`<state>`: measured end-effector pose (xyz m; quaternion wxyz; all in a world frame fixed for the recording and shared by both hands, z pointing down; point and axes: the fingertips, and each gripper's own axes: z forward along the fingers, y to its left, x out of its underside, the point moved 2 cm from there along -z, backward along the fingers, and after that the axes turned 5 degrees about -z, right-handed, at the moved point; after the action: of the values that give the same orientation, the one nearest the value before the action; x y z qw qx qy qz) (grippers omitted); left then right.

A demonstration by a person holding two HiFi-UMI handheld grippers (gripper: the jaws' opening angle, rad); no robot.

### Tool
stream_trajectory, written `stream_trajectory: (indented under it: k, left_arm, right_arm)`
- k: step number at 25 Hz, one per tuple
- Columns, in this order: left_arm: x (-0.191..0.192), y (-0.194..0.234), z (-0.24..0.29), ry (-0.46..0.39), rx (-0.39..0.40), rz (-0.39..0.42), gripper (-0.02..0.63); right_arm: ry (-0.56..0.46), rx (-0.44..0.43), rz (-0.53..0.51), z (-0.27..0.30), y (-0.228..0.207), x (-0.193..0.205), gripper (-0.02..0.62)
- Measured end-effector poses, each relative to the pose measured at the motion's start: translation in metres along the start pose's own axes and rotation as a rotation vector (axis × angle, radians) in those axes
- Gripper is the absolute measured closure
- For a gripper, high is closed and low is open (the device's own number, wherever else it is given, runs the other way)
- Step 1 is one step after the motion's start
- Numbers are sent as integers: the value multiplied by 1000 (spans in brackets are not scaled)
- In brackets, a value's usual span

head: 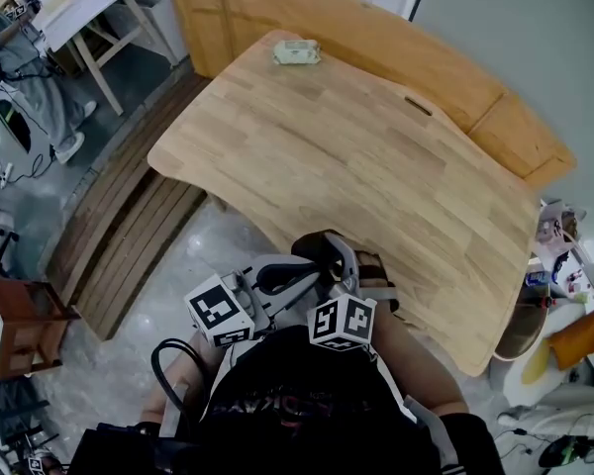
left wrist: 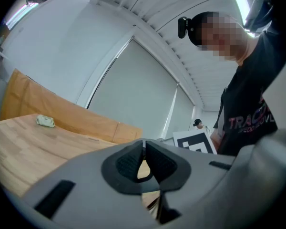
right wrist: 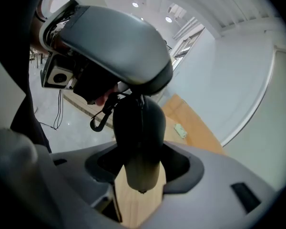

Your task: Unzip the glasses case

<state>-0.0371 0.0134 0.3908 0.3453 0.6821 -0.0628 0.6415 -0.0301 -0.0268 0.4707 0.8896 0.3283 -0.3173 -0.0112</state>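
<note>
Glasses case, black oval shell point(right wrist: 138, 142), clamped between jaws of grey hand-held right gripper point(right wrist: 140, 168). Case's long axis runs straight out ahead of that gripper. Grey left gripper point(right wrist: 114, 46) sits at case's far end, likely nearer zip. Its jaws closed pad to pad; whether pinching zip pull, cannot tell. Pale wooden table point(right wrist: 133, 209) below both.

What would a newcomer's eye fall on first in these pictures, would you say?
First the dark glasses case, clamped between the jaws of the right gripper at the near edge of the wooden table. The left gripper, its jaws together, sits close by the case's far end. A small pale packet lies at the table's far side.
</note>
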Motion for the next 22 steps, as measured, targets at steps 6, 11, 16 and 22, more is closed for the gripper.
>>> stream_trajectory:
  k: [6,11,16,22]
  left_arm:
    - [-7,6,-6,-63,-38,-30,581]
    - [-28,35,-31,-256,-138,-186,581]
    - [-23,50,-42,-265,-198,-236,584]
    - [5,51,-36,-124,-263,-203,595]
  right_arm:
    - [-6,2,19,-2,0,1,351]
    - [3,19,37,-4,-5,10,350]
    - [14,38,62,-7,-8,18,350]
    - [-6,29,166,-10,-10,25,348]
